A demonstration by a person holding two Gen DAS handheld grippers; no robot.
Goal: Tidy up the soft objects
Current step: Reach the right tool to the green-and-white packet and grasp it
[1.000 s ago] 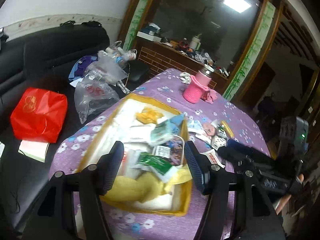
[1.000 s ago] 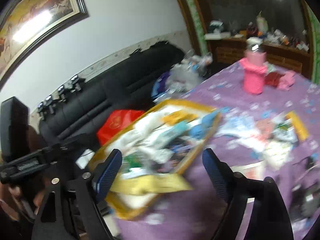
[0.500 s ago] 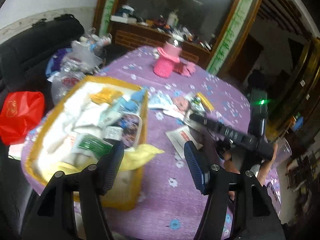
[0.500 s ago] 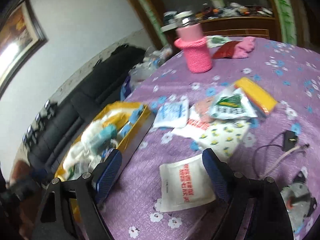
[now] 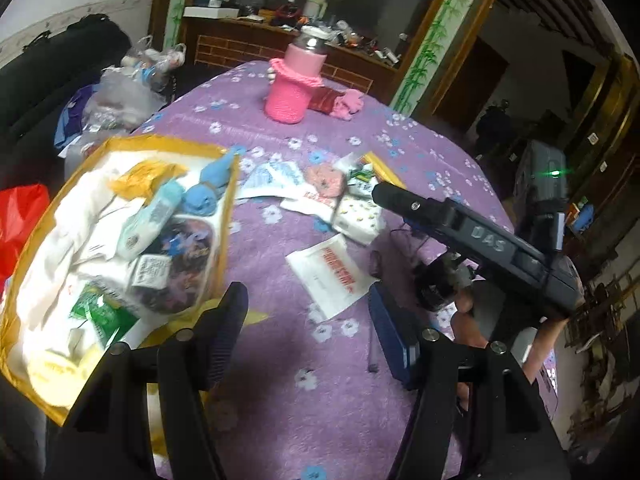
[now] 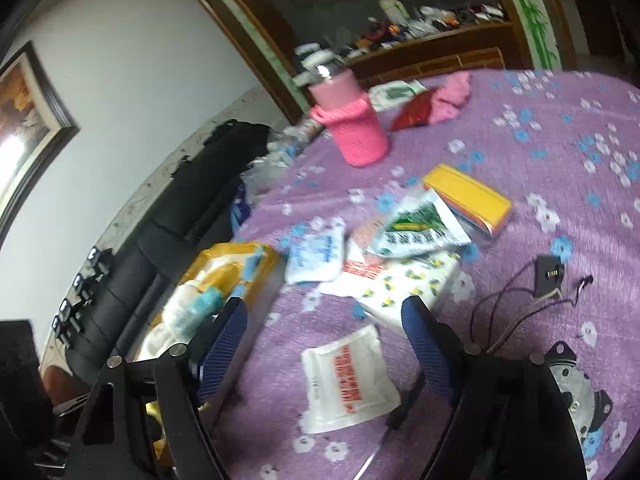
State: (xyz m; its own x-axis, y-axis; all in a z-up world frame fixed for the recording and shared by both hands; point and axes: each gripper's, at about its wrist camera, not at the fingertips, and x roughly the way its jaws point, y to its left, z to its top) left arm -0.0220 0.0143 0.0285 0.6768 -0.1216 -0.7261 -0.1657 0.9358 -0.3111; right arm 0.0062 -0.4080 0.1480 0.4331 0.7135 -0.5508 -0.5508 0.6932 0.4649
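Note:
A yellow-rimmed box (image 5: 230, 216) full of soft packets stands at the table's left; it also shows in the right wrist view (image 6: 264, 258). Loose packets lie on the purple flowered cloth: a white one with red print (image 5: 334, 274) (image 6: 348, 378), a white-blue one (image 6: 318, 250), a green-white one (image 6: 420, 226), a lemon-print tissue pack (image 6: 412, 284). My left gripper (image 5: 308, 334) is open and empty above the cloth, near the box's corner. My right gripper (image 6: 326, 338) is open and empty, just above the red-print packet. The right gripper's body (image 5: 480, 244) shows in the left view.
A pink knitted bottle (image 5: 294, 86) (image 6: 352, 126) and pink cloth (image 6: 450, 98) stand at the far side. A yellow flat box (image 6: 468, 196), wires (image 6: 516, 296) and a metal disc (image 6: 576, 390) lie at the right. A black sofa (image 5: 52, 68) with bags is at the left.
Both grippers swung away from the box toward the loose packets in the middle of the table. The right gripper came close over the red-print packet. Both stayed open.

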